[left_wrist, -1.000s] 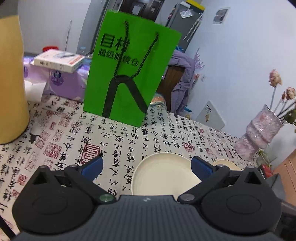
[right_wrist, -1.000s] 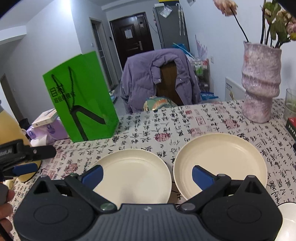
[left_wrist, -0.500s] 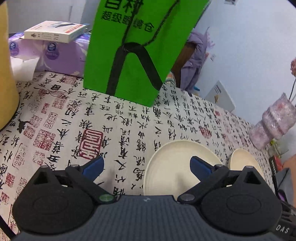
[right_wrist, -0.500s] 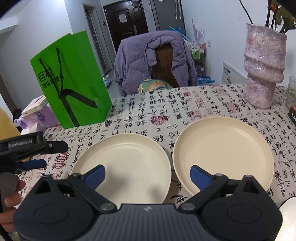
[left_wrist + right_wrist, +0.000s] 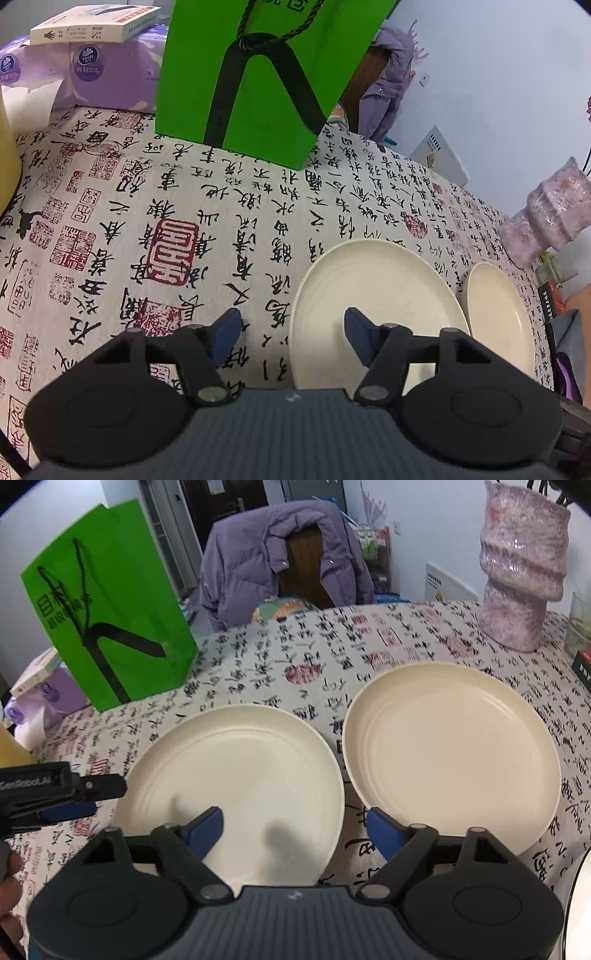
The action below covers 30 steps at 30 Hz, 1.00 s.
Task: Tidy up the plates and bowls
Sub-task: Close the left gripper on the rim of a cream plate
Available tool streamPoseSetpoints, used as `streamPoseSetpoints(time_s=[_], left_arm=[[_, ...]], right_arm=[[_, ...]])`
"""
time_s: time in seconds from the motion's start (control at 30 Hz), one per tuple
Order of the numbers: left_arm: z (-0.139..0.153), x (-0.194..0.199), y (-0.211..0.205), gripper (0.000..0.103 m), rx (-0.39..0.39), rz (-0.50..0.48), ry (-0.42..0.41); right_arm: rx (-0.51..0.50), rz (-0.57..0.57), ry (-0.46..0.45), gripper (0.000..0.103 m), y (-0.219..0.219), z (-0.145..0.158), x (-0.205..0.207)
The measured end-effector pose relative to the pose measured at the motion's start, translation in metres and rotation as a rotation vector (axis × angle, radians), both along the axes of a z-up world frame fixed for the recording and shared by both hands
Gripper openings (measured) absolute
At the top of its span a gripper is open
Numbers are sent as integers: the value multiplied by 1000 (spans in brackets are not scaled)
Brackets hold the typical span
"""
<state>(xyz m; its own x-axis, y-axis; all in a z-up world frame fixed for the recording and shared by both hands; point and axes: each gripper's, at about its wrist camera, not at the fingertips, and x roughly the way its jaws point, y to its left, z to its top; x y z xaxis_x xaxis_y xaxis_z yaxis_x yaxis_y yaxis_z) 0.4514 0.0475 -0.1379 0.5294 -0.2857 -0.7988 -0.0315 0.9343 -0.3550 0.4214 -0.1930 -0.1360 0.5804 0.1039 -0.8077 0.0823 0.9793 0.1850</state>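
Note:
Two cream plates lie side by side on the calligraphy-print tablecloth. In the left wrist view my left gripper (image 5: 291, 334) hovers low over the near left rim of the left plate (image 5: 373, 295). Its jaws are closing with that rim between them, pads not touching. The right plate (image 5: 495, 317) sits beyond. In the right wrist view my right gripper (image 5: 293, 829) hangs over the left plate (image 5: 236, 768) near its right rim, beside the right plate (image 5: 450, 746). Its jaws are closing too, with nothing pressed. The left gripper (image 5: 88, 798) shows at that view's left edge.
A green paper bag (image 5: 258, 74) stands at the back of the table. A pink vase (image 5: 521, 572) is at the back right, and a purple tissue pack (image 5: 103, 74) with a box on it at the back left. A white rim (image 5: 580, 886) shows at the near right.
Both grippers have come down and tipped toward the plates, which now look larger and nearer. The jaws of both have narrowed.

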Motion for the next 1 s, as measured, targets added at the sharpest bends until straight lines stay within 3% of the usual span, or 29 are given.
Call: streamPoseSetpoints(time_s=[0.13, 0.3, 0.47, 0.63, 0.7, 1.0], left_arm=[[-3, 1, -4, 52, 48, 2, 13], [-10, 3, -6, 39, 55, 3, 47], [-15, 5, -7, 38, 68, 8, 70], [-17, 4, -10, 28, 82, 1, 73], [-17, 3, -13, 21, 88, -9, 73], [-15, 0, -23, 13, 128, -47, 51]], right_arm=[[-16, -8, 12, 69, 2, -3, 2], [-40, -25, 37, 63, 4, -7, 7], [-42, -28, 57, 52, 4, -12, 11], [-48, -27, 76, 44, 5, -15, 15], [-48, -27, 84, 43, 5, -17, 16], [-62, -20, 82, 36, 5, -20, 18]])
